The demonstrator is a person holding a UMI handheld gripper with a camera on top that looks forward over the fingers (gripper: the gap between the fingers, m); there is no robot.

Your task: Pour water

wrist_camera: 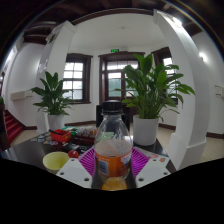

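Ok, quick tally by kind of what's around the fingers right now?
Bottle, standing between the fingers: 1
Potted plants: 2
Yellow bowl: 1
Table: 1
Total: 5
The small red things behind the bowl are too unclear to count.

Clear bottle (113,150), orange label, upright between the fingers on the table

A clear plastic bottle (113,152) with an orange label stands gripped between the tongs (113,165), above a dark desk (30,152). Two potted plants (150,95) stand beyond.
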